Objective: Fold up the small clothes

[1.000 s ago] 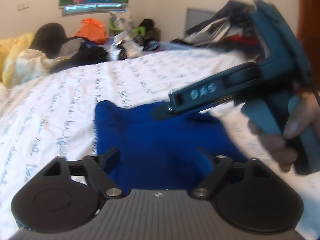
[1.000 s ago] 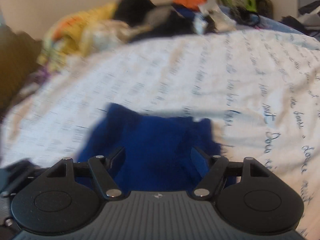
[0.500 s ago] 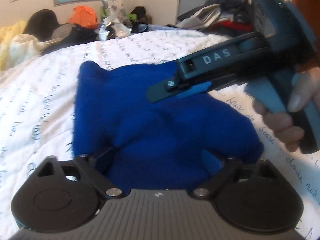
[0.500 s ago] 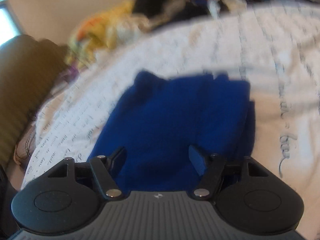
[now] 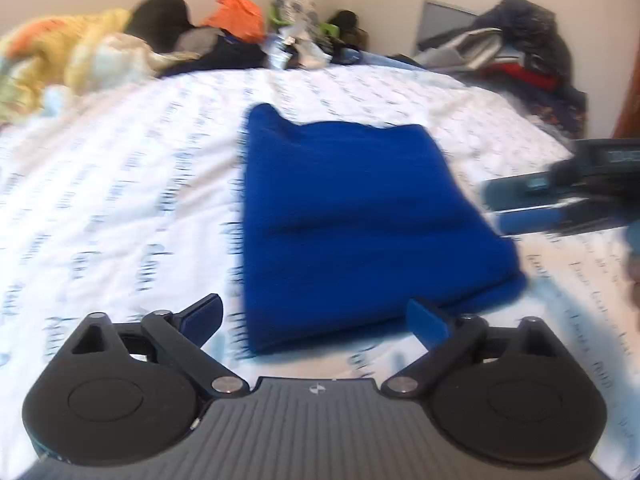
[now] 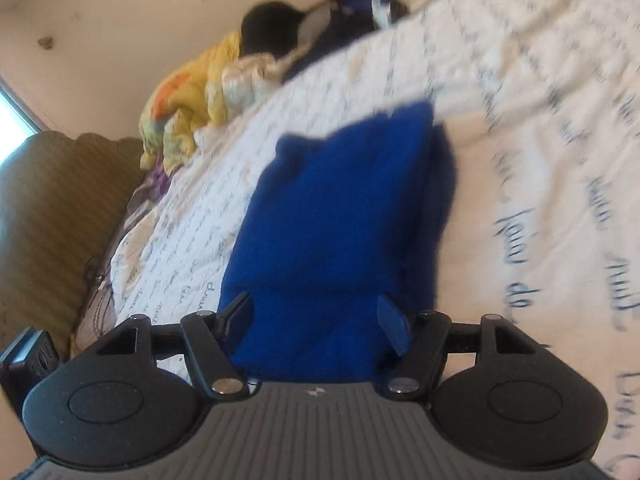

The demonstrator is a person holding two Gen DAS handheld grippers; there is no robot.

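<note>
Left wrist view: the bed (image 5: pixel 120 184), spread with a white sheet printed in dark handwriting, carries the blue garment (image 5: pixel 360 216) near its middle, already folded into a compact block with one crease across it. Judged from this, the fold is essentially made and the step in hand is the release. Beyond the blue garment, along the far edge of the bed, lies a heap of loose clothes (image 5: pixel 168 36); the next move probably calls for drawing one piece from it and spreading it flat. The left claw (image 5: pixel 316 320) stands wide, its jaws having just opened further, with the near edge of the blue garment lying between them but no pad pressing on it. To the right of the blue garment the right claw (image 5: pixel 532 204) shows blurred from the side.

Right wrist view: the right claw (image 6: pixel 316 320) is partly open. The blue garment (image 6: pixel 340 220) fills the gap between its jaws; whether the pads press on it cannot be told.

Writing: the script on the sheet is too blurred to read with confidence. The lettering on the body of the right claw is illegible here.
</note>
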